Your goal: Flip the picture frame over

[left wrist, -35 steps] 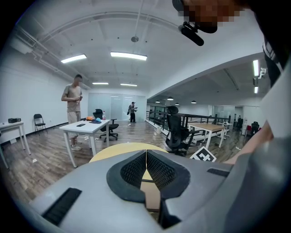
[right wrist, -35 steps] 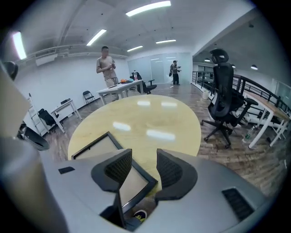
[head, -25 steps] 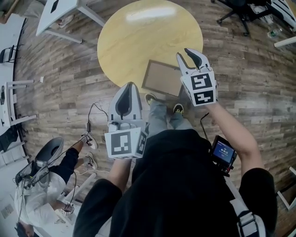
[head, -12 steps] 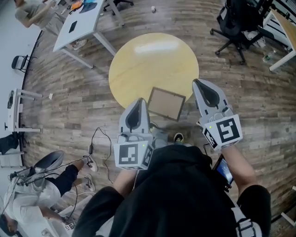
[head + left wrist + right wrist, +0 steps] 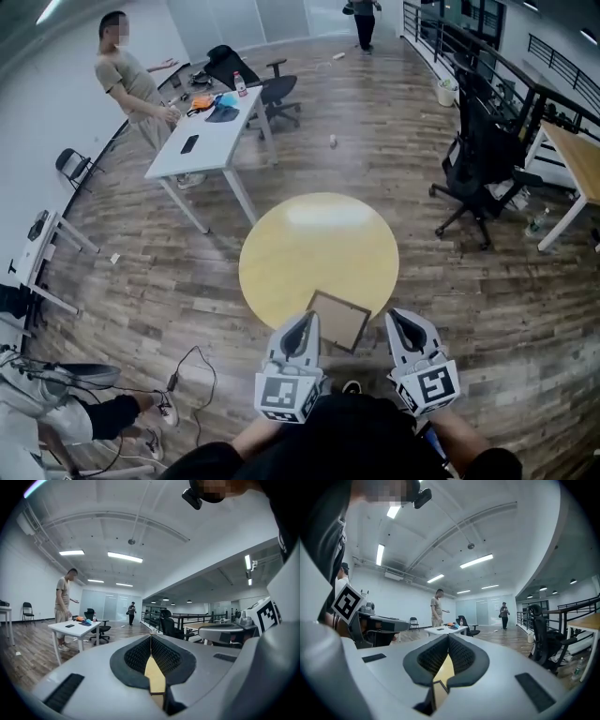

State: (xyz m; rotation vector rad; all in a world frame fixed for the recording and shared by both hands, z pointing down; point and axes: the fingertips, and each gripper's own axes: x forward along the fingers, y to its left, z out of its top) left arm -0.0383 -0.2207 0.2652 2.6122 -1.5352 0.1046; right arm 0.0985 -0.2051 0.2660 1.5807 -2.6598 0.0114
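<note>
The picture frame [image 5: 337,320] lies flat with its brown side up at the near edge of the round yellow table [image 5: 319,253]. My left gripper [image 5: 304,322] hangs just off the frame's near left corner, held level and apart from it, jaws shut on nothing. My right gripper [image 5: 397,319] is to the right of the frame, also apart from it and shut with nothing held. In the left gripper view the left gripper [image 5: 151,638] points out across the room, pads meeting. The right gripper view shows the right gripper [image 5: 448,637] closed the same way.
A white desk [image 5: 211,131] with small items stands beyond the table, a person [image 5: 127,80] beside it. Black office chairs [image 5: 483,155] are at the right, with a railing behind. Another person [image 5: 56,412] sits low at the left, near floor cables [image 5: 183,375].
The right gripper, open beside the frame's right edge a second ago, has shut and drawn back. Both grippers have risen toward my body, and the head view now takes in more of the room.
</note>
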